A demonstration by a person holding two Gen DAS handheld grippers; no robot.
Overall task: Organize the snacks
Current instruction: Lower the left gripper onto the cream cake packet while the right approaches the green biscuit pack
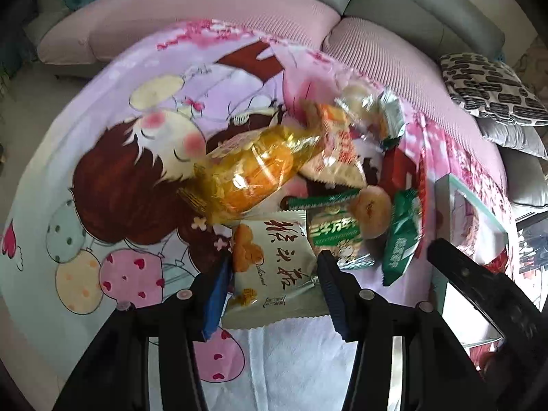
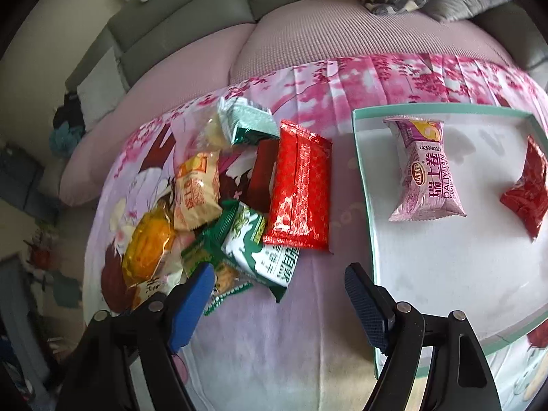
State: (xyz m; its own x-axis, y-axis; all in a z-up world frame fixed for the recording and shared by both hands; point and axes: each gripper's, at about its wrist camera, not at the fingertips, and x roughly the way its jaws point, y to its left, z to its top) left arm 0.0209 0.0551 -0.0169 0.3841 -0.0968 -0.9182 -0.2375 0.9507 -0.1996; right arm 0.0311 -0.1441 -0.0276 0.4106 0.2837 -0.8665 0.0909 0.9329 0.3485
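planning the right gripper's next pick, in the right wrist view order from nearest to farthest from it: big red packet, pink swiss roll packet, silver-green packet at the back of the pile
1. big red packet, just ahead of the right gripper, at the right edge of the pile
2. pink swiss roll packet, ahead and right, inside the tray
3. silver-green packet, far back of the pile, left of centre

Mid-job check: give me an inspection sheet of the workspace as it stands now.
Surface: cartoon-print cloth over a pink cushion.
Job's things: snack pile on the cloth; tray beside it holds a pink packet and a red packet.
Clutter: nothing seen.
Grippers: left gripper shut on a white packet; right gripper open, empty, between pile and tray.
Cables: nothing seen.
Surroundings: grey sofa, patterned pillow.
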